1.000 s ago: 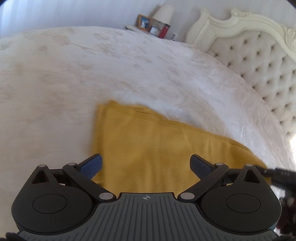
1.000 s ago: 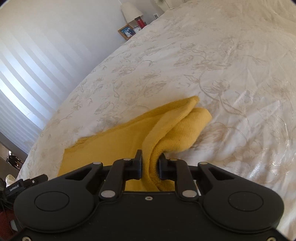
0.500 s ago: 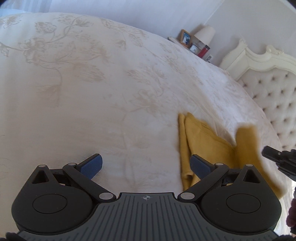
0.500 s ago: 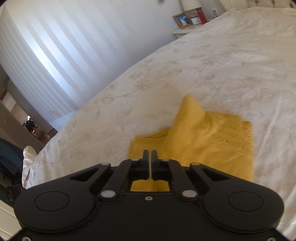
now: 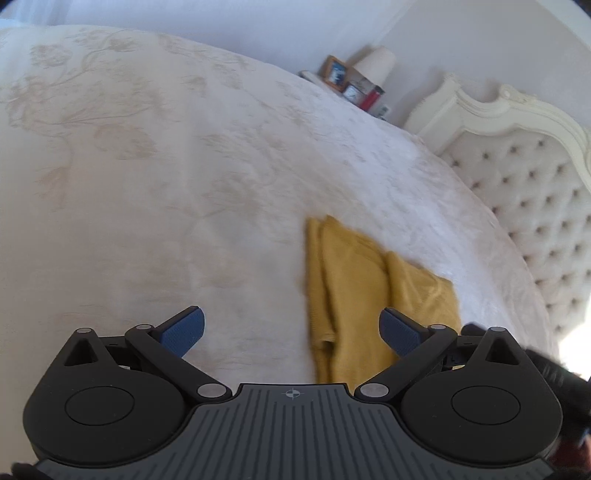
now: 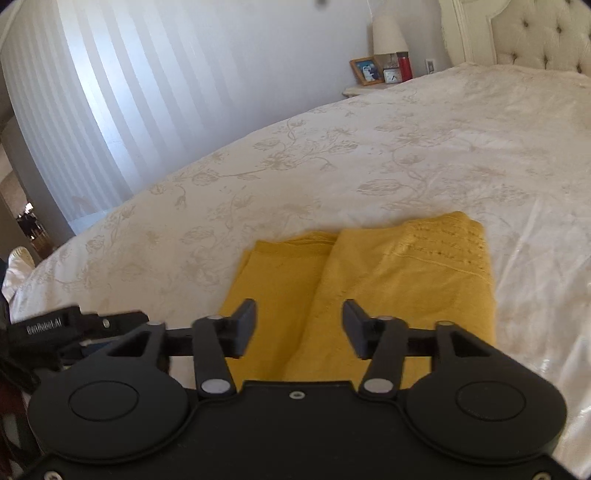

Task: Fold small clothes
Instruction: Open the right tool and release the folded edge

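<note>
Nearest, right gripper (image 6: 299, 328) just opened, jaws apart, nothing pinched; left gripper (image 5: 291, 332) wide and empty. Beyond, yellow garment (image 6: 388, 280) folded over itself near the bed (image 6: 443, 147) foot-side edge, released. Probably one fold left, or straightening.

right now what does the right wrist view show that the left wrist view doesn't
Only the right wrist view shows the striped wall, the stitched band along the yellow garment's top layer, and the left tool's body at the left edge. The right tool stands open over the cloth, its jaws having just opened, nothing pinched.

Only the left wrist view shows the left tool open, half over bare bedspread, blue pads visible.

Both show the folded garment on the bed, the tufted headboard and the bedside lamp with a picture frame.
</note>
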{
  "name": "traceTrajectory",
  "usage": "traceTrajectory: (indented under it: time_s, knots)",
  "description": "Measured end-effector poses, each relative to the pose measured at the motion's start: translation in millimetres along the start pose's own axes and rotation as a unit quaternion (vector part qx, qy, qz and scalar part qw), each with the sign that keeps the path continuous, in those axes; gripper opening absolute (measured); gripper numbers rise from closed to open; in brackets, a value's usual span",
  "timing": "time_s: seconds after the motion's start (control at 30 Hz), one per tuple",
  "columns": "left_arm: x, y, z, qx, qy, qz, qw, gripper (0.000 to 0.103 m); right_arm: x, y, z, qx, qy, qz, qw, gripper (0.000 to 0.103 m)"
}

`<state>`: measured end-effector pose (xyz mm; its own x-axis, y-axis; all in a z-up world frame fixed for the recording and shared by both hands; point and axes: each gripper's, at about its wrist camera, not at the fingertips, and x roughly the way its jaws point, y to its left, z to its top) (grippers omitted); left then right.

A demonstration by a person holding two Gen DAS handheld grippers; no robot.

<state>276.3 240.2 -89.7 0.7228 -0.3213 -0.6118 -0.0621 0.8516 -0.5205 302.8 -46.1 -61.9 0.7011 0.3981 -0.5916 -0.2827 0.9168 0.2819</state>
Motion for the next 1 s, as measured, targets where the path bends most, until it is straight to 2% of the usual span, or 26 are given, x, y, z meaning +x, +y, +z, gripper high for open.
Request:
traceTrajectory:
  time_s: [0.07,0.1,0.13,0.2,0.27,0.37,0.43,0.5,0.6,0.67,0.73,0.77,0.83,0.9,1.0]
  knots:
    - [1.8,-12.9,-1.5,0.02,0.006,-0.012,0.9997,0.103,-6.8,8.3,-16.4,-0.037,-0.008,-0.019,0.999,0.065]
    - [2.5,-18.0,-1.9,0.026,0.009,-0.019,0.9994,0.103,-9.6,15.8,-24.9,-0.059,-0.015,-0.026,0.998,0.071]
    - [3.2,-22.9,-1.6,0.031,0.012,-0.025,0.9992,0.103,-11.8,21.6,-31.8,-0.075,-0.023,-0.031,0.996,0.084]
    - [4.9,-31.6,-1.9,0.038,0.011,-0.031,0.9987,0.103,-14.2,37.8,-44.3,-0.117,-0.041,-0.038,0.992,0.094]
    - [7.2,-37.7,-1.9,0.043,0.013,-0.035,0.9984,0.103,-9.3,55.2,-53.5,-0.17,-0.047,-0.054,0.983,0.095]
    - [13.8,-46.7,-1.1,0.059,0.027,-0.042,0.997,0.102,4.6,66.3,-61.7,-0.21,-0.038,-0.062,0.975,0.092]
    - [16.5,-54.7,-0.6,0.077,0.03,-0.032,0.996,0.102,12.8,65.5,-63.5,-0.215,-0.024,-0.061,0.974,0.075]
    - [20.0,-60.8,1.3,0.09,0.03,-0.02,0.9953,0.102,18.9,61.0,-68.7,-0.222,-0.008,-0.068,0.973,0.065]
    - [30.4,-70.7,6.9,0.1,0.038,-0.006,0.9943,0.102,23.9,53.4,-71.4,-0.231,0.006,-0.078,0.97,0.058]
    - [39.8,-77.5,10.9,0.101,0.043,-0.007,0.994,0.102,23.1,50.6,-70.5,-0.24,0.003,-0.08,0.967,0.058]
    - [51.4,-85.4,14.1,0.095,0.054,-0.007,0.994,0.102,21.8,47.1,-69.3,-0.239,-0.002,-0.085,0.967,0.053]
    - [58.1,-89.5,15.2,0.092,0.06,-0.011,0.9939,0.101,21.6,44.8,-69.2,-0.236,-0.002,-0.085,0.968,0.044]
    - [71.5,-96.5,16.4,0.086,0.071,-0.02,0.9936,0.101,20.1,34.9,-67.4,-0.213,0.001,-0.07,0.975,0.007]
    - [84.0,-103.0,16.7,0.079,0.083,-0.024,0.9931,0.101,14.6,23.5,-64.9,-0.181,-0.004,-0.061,0.982,0.007]
    - [102.7,-111.6,14.7,0.076,0.097,-0.023,0.992,0.101,4.5,17.3,-63.6,-0.181,-0.018,-0.051,0.982,0.011]
